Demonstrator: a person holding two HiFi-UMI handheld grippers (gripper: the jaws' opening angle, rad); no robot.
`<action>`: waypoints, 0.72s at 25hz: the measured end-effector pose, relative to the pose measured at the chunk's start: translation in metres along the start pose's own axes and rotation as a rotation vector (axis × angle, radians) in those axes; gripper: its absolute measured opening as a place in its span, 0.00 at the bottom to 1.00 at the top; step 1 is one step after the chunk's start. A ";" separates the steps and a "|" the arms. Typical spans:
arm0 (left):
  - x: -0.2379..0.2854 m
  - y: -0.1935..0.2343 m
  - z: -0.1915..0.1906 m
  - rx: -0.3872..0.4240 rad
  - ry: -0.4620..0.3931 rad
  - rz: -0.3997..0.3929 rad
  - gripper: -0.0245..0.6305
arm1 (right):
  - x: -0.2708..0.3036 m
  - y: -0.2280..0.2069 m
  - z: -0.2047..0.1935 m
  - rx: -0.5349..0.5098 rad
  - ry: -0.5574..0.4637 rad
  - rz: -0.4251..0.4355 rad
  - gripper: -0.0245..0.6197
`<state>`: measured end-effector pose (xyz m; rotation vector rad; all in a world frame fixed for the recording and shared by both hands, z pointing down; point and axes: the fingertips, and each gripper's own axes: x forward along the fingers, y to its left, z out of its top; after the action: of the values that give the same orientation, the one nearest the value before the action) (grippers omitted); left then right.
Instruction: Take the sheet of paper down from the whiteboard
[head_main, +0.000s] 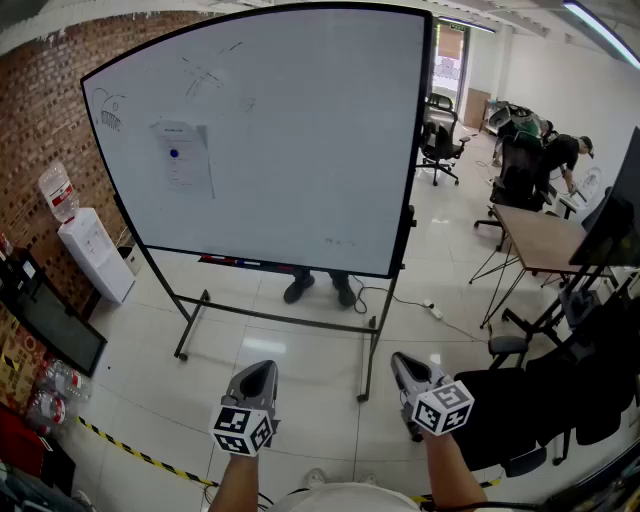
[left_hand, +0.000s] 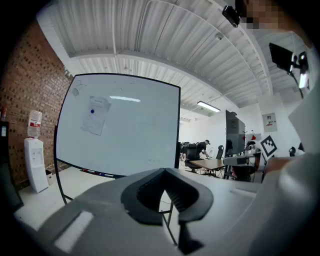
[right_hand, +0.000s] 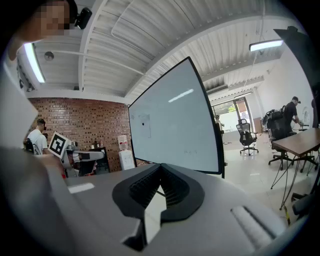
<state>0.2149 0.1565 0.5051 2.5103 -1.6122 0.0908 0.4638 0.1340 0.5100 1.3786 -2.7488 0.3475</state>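
Note:
The whiteboard (head_main: 300, 150) stands on a wheeled frame some way ahead of me. A white sheet of paper (head_main: 185, 158) with a blue dot hangs at its upper left. Low in the head view, far from the board, my left gripper (head_main: 262, 372) and right gripper (head_main: 400, 360) point toward it, both shut and empty. In the left gripper view the paper (left_hand: 97, 115) shows on the board (left_hand: 140, 130) above the closed left gripper (left_hand: 162, 171). In the right gripper view the paper (right_hand: 142, 125) is small on the board (right_hand: 175, 125) beyond the closed right gripper (right_hand: 160, 167).
A water dispenser (head_main: 95, 250) stands by the brick wall at the left. A person's feet (head_main: 320, 288) show under the board. At the right are a desk (head_main: 545, 240) and black chairs (head_main: 560, 400). Yellow-black tape (head_main: 130, 450) crosses the floor.

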 end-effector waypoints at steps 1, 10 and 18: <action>-0.004 0.010 0.000 -0.002 -0.001 0.008 0.04 | 0.008 0.008 0.000 -0.003 0.003 0.007 0.05; -0.052 0.106 -0.006 -0.012 0.000 0.101 0.04 | 0.091 0.088 -0.003 -0.047 0.040 0.118 0.05; -0.065 0.170 -0.007 -0.062 -0.030 0.217 0.04 | 0.168 0.121 0.010 -0.095 0.069 0.237 0.05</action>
<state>0.0335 0.1469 0.5195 2.2945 -1.8641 0.0275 0.2667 0.0694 0.5021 1.0026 -2.8342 0.2648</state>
